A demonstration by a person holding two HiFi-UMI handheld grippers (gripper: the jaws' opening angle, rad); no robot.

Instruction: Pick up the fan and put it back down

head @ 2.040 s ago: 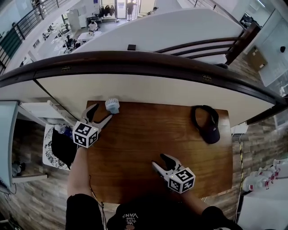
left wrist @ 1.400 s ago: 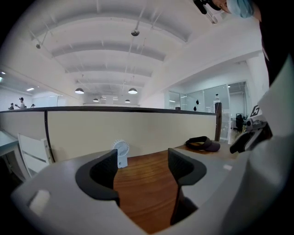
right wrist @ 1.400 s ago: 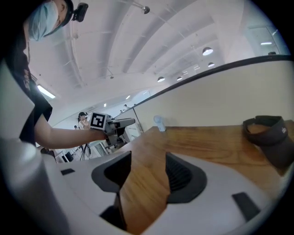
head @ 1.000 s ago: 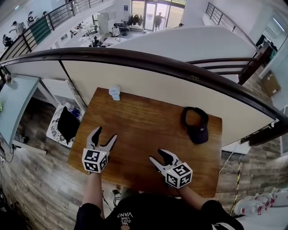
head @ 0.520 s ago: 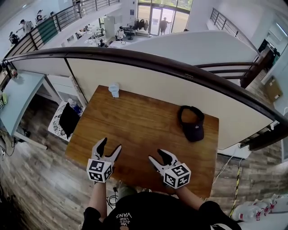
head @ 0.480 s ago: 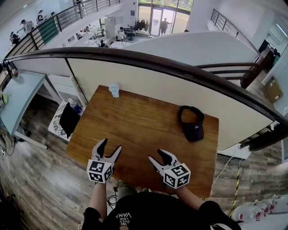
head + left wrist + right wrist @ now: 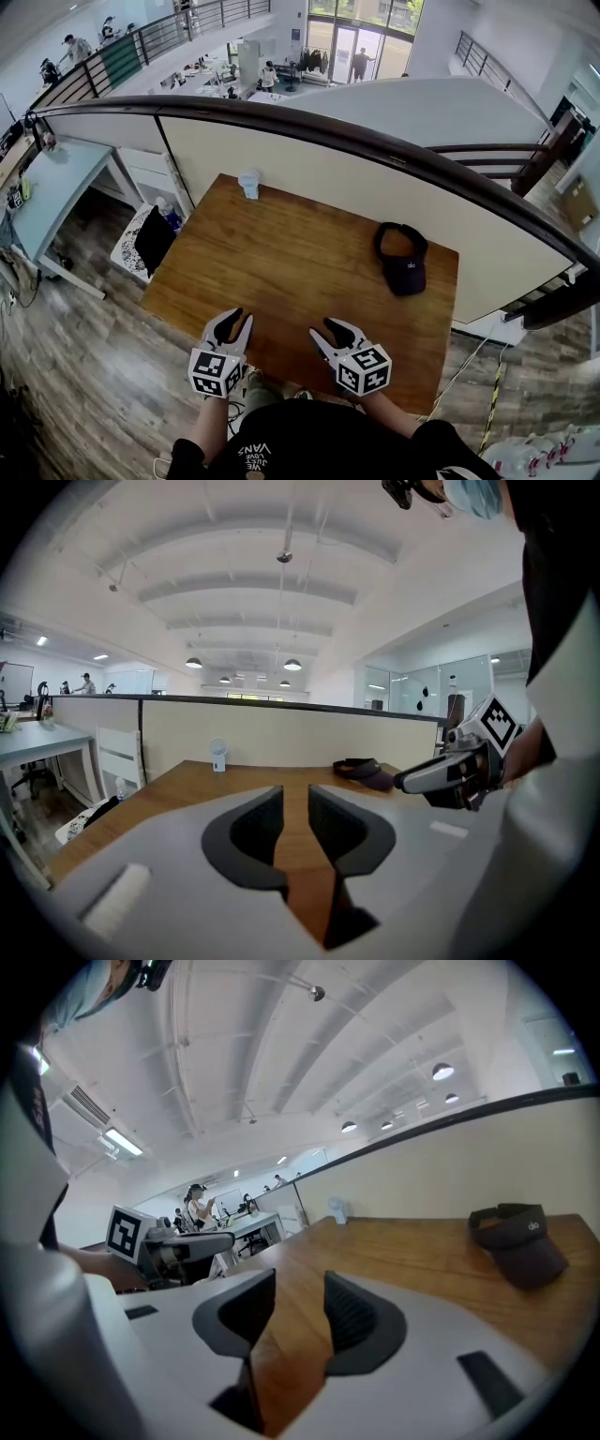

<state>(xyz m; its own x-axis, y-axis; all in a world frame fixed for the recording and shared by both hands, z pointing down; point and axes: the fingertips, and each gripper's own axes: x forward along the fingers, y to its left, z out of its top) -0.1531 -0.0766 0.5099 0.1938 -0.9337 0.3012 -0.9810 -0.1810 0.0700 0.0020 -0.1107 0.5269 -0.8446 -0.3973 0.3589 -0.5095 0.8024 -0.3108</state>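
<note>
The small pale-blue fan (image 7: 248,183) stands upright at the far left corner of the wooden table (image 7: 281,272); it also shows small and distant as the fan (image 7: 218,755) and the fan (image 7: 337,1210). My left gripper (image 7: 234,323) hovers at the table's near edge, far from the fan. Its jaws are closing to a narrow gap with nothing between them. The same narrow, empty gap shows on the left gripper (image 7: 295,808). My right gripper (image 7: 328,331) sits beside it at the near edge, jaws closing slightly and still wide. Only table shows between the jaws of the right gripper (image 7: 300,1309).
A dark cap (image 7: 403,267) lies at the table's far right. A cream partition with a dark rail (image 7: 375,150) backs the table. A white chair with a black garment (image 7: 150,246) stands off the left edge, beside a light desk (image 7: 47,197).
The left gripper drew back from beside the fan to the table's near edge and its jaws narrowed. The right gripper shifted a little toward the near edge.
</note>
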